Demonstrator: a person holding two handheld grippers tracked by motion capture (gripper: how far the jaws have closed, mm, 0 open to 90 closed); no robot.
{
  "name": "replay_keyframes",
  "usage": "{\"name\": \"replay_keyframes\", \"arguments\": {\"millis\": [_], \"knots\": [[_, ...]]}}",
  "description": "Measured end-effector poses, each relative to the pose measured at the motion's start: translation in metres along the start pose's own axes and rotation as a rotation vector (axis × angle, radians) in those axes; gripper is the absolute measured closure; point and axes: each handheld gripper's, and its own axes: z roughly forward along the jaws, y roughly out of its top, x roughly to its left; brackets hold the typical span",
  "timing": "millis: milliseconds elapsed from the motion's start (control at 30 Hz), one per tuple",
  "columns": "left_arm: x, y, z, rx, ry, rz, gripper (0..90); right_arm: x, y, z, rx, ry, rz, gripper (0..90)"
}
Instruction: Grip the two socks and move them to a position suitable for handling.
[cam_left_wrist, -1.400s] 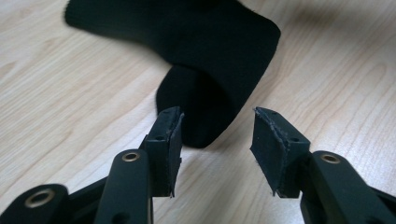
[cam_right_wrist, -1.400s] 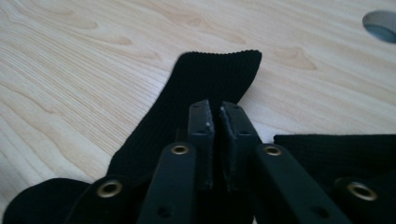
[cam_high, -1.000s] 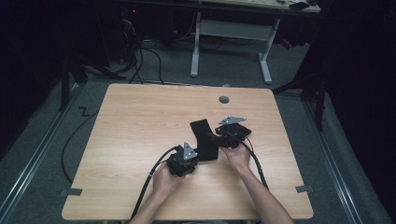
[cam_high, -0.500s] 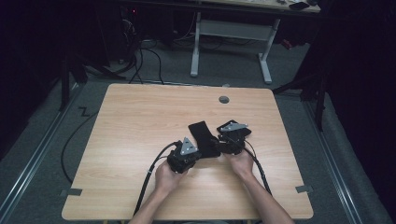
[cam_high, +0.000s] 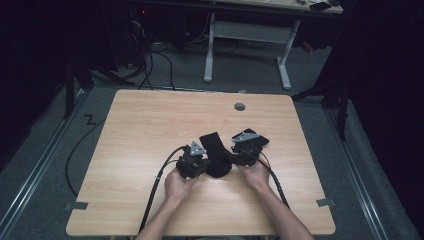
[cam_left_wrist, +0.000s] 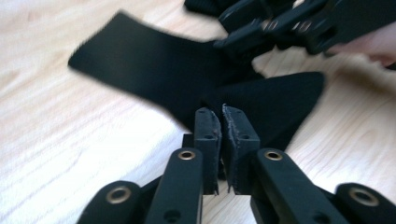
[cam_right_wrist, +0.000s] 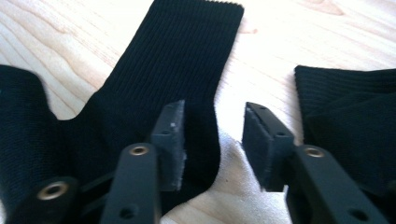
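Since the earlier frame the black sock (cam_high: 216, 152) has slid nearer on the table (cam_high: 150, 130); left gripper view: left claw (cam_left_wrist: 220, 126) clenched on its edge; right gripper view: right claw (cam_right_wrist: 212, 140) closing, not yet gripping—next, pinch the leg.

This looks like a lab or test room. A bare wooden worktop (cam_high: 150, 130) stands on grey carpet (cam_high: 45, 135) in a dark room. Black cables (cam_high: 150, 65) lie on the floor behind it. Another desk with white legs (cam_high: 210, 50) stands farther back. Tape marks (cam_high: 76, 206) sit at the worktop's corners.
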Motion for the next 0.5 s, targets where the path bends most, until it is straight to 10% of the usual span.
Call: {"name": "replay_keyframes", "arguments": {"millis": [233,500], "knots": [[-0.001,-0.005,0.002,0.026,0.019,0.016,78.3,0.002,0.000,0.005,0.033,0.009,-0.038,86.8],[-0.001,-0.011,0.002,0.040,0.050,0.020,75.6,-0.001,0.003,-0.002,-0.013,-0.031,0.012,83.5]]}}
